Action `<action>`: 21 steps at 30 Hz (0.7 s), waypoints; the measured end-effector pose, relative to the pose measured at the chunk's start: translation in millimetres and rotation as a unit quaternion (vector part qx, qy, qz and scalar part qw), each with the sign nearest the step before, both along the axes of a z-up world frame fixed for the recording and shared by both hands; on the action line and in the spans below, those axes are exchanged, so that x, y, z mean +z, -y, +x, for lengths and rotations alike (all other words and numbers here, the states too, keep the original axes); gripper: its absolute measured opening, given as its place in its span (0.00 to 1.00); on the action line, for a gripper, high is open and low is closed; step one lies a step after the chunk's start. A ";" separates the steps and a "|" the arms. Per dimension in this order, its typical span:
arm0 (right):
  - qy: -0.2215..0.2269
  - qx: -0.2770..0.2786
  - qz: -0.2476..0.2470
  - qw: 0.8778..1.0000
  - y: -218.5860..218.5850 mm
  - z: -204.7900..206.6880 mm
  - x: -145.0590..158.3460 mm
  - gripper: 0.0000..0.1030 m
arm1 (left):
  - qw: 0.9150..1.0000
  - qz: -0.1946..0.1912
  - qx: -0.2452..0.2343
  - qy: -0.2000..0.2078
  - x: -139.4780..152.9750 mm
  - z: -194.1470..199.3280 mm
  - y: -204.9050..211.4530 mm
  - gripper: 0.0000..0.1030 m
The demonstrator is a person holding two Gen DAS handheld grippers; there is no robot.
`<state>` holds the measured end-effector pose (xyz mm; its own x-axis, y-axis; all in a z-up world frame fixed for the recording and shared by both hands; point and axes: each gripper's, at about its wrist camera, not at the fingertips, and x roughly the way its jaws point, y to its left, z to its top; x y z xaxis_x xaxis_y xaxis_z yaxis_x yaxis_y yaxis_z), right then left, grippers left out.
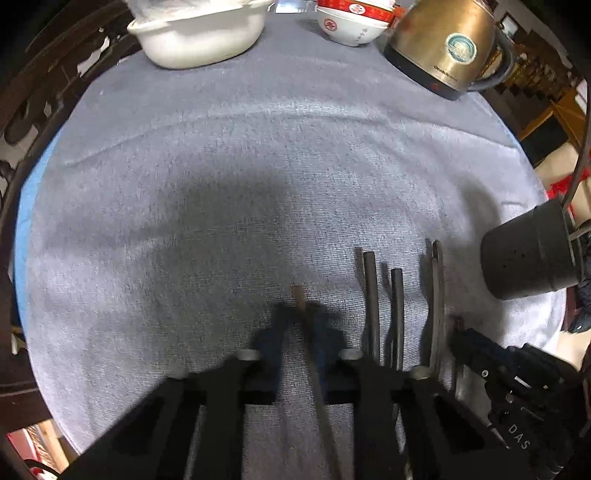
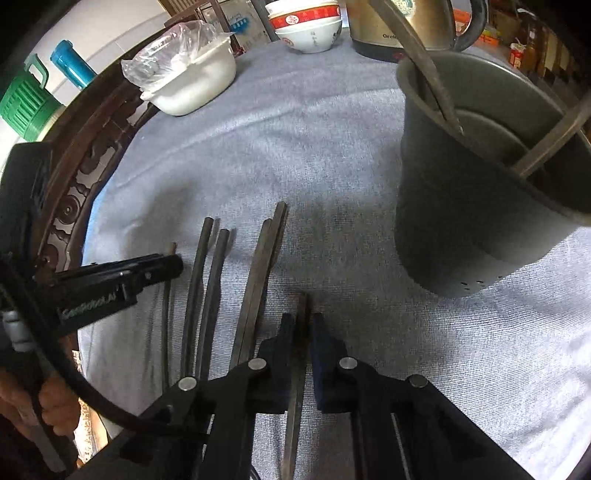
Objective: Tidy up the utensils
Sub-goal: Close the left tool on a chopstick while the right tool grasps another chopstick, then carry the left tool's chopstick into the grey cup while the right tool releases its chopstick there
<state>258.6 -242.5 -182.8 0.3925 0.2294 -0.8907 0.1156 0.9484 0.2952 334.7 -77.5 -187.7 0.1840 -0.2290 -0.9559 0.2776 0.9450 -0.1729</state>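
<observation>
The left tongs are closed on a thin brown chopstick, whose tip sticks out just past the pads, above the grey cloth. To their right lie two round dark chopsticks and a flat pair on the cloth. The right tongs grip a flat dark chopstick. Ahead and to the right of them stands a dark holder, tilted, with two utensils inside. To their left lie the loose chopsticks. Far ahead stand a white dish, stacked bowls and a kettle.

Kettle top cut off, holder contents' lower ends hidden.
</observation>
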 end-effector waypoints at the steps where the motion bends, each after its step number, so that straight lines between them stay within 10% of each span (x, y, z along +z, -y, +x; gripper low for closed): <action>1: 0.005 0.001 0.005 1.000 0.4 -2.3 1.3 0.09 | 1.000 -0.011 0.004 -0.004 0.3 -0.4 -3.5 0.06; 21: 0.195 -0.024 0.033 0.980 31.9 -83.0 124.3 0.08 | 0.979 -0.069 -0.012 0.191 160.6 -85.6 -13.8 0.05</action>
<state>175.6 -274.4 -58.5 0.7119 0.2541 -0.6547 0.0252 0.9224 0.3854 249.1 -63.7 -27.1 0.5148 -0.3608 -0.7777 0.3697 0.9119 -0.1784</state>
